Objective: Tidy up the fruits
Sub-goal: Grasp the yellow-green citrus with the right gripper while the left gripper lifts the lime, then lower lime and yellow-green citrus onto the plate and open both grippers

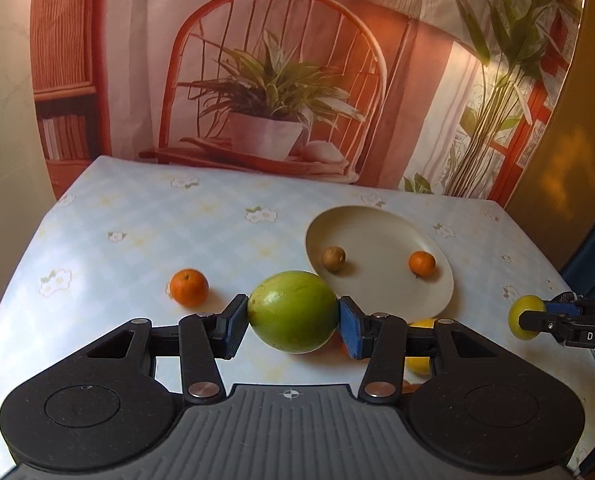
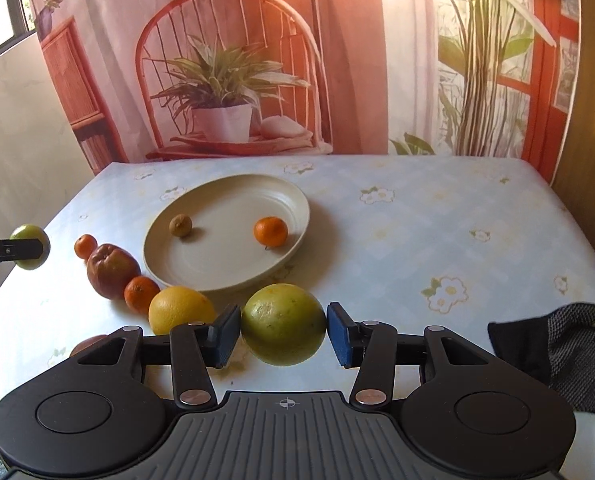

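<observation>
The left claw [image 1: 293,322] holds a green fruit [image 1: 293,311], its blue pads [image 1: 235,326] pressed against both sides, jaws spread about as wide as the fruit. The fruit seems lifted off the table [image 1: 157,220], though I cannot tell for certain. Ahead and to the right of this claw lies a cream plate [image 1: 377,224], its near rim just behind the green fruit. On it sit a small brown fruit [image 1: 333,258] and a small orange [image 1: 422,263], well apart. Ahead and to the left of the claw, a second orange [image 1: 189,287] rests on the cloth. Under the right finger a yellow fruit [image 1: 419,360] shows, partly hidden.

The right claw [image 2: 283,334] grips a yellow-green fruit [image 2: 283,324], held between both pads [image 2: 227,336] with the jaws wide. In the left view this claw [image 1: 537,318] comes in from the far right with the fruit [image 1: 523,316] at its tip. From the right view, the plate [image 2: 233,184] is ahead and slightly left, just beyond the gripped fruit. Left of the claw a row runs along the plate's near edge: a yellow fruit [image 2: 180,310] just beside the left finger, then a small orange [image 2: 140,293], a red apple [image 2: 112,270] and another small orange [image 2: 85,246]. At the far left, the left claw [image 2: 17,251] carries its green fruit [image 2: 29,252]. A dark dotted cloth [image 2: 557,344] lies to the right of the right claw.
</observation>
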